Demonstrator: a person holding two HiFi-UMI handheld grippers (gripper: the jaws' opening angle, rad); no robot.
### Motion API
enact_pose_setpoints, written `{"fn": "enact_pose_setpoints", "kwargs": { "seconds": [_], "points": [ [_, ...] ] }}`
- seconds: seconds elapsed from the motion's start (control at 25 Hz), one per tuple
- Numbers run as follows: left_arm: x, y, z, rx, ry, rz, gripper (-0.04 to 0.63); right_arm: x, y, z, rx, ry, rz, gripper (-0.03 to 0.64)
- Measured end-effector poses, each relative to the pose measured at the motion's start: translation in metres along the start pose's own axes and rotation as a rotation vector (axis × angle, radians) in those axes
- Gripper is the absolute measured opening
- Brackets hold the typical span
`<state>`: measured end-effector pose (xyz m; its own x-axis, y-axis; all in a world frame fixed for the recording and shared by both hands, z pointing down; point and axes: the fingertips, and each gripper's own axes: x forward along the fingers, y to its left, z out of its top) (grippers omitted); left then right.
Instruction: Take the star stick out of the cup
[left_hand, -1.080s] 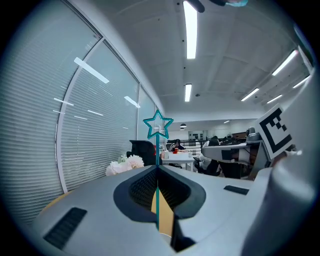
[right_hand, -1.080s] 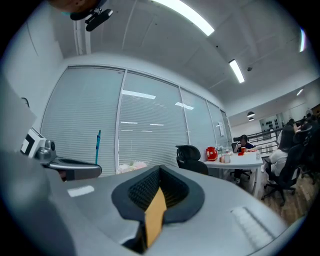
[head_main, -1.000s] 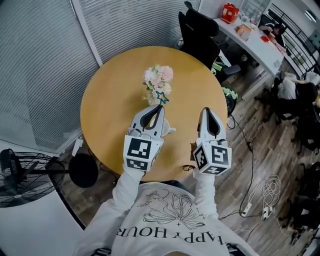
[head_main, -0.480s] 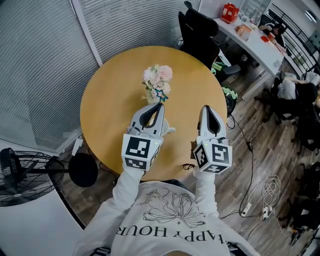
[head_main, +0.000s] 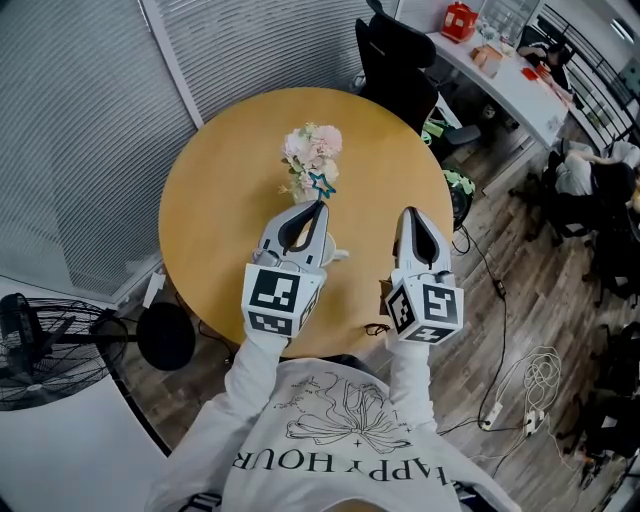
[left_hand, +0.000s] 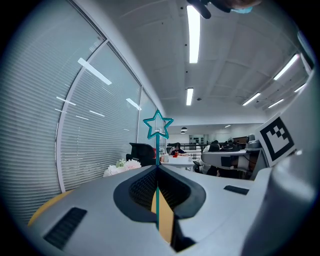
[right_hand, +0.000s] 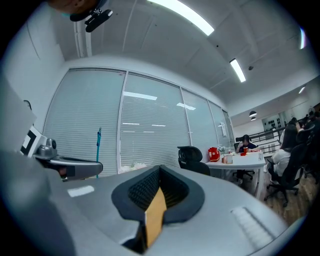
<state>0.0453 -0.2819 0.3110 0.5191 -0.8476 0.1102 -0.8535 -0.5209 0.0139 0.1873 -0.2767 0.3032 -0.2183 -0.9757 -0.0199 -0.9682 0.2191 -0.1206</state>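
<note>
Head view: left gripper (head_main: 320, 206) above the cup (head_main: 338, 258) pinches the star stick (head_main: 321, 186), probably to lift it clear, right gripper (head_main: 413, 213) idle right of the cup; left gripper view: jaws clamped on it, axis vertical, star pointing up; right gripper view: jaws together, empty.

On the round bench (head_main: 210, 200) the flowers (head_main: 312, 150) stand toward the far side. Just in front of them the star stick (head_main: 321, 185) rises from between the tips of the left claw (head_main: 319, 206), which lies over the cup (head_main: 338, 258) near the bench's near edge. The right claw (head_main: 409, 213) is beside it on the right, apart from it. A chair (head_main: 395, 60) stands behind the round bench, a long bench (head_main: 510, 85) lies off to the far right, and a fan (head_main: 40, 350) sits at the near left.
</note>
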Motion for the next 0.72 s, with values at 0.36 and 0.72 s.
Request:
{"fn": "enact_pose_setpoints", "kwargs": {
  "seconds": [0.36,0.72],
  "points": [
    [-0.0049,-0.0032,0.0010,-0.004,0.003,0.002,0.011,-0.0051,0.0027,0.0007,0.001,0.007,0.007,0.011],
    [-0.0099,0.0017,-0.0028,-0.008,0.001,0.010,0.011,-0.0081,0.0062,-0.0007,-0.011,0.005,0.013,0.011]
  ]
}}
